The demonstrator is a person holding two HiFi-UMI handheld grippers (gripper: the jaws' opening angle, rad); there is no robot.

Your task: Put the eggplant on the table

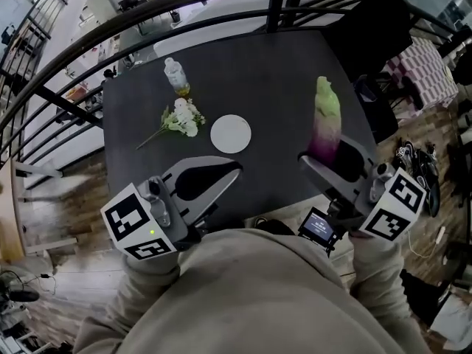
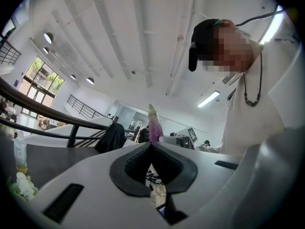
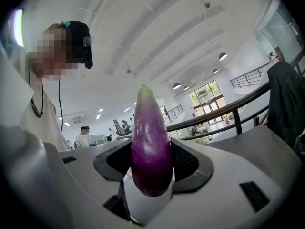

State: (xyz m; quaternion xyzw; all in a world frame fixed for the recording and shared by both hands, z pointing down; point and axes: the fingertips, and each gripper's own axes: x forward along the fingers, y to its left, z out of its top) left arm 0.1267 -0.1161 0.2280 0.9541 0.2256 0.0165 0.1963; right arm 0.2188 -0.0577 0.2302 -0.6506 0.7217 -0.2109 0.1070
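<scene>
Dark table (image 1: 280, 87) fills most of the head view, with white floor far below past its far edge. Nearest the camera: the person's beige top (image 1: 251, 293), both sleeves reaching forward to the marker cubes. Left gripper (image 1: 232, 172) is over the near left part of the table; its own view shows the black pads meeting at the tips, clenched on nothing. Right gripper (image 1: 333, 159) is over the near right part, jaws spread and grasping the eggplant (image 3: 150, 147) by its purple lower half, one pad pressed against each side. Eggplant stands roughly upright, pale green end up. Its rounded bottom hangs inside the jaws, against the gripper's white body and not on the table. From the left gripper view it rises just above that gripper's closed tips, leaning slightly. Mid-table: a white round plate (image 1: 231, 133), lying flat between the two grippers and a little beyond them. Just left of it, touching or nearly so, lies a bunch of white flowers (image 1: 181, 118), stems pointing to the left. Beyond the flowers stands a clear bottle (image 1: 175, 76). Farthest: a black railing (image 1: 147, 13) curving round the table's far side.
</scene>
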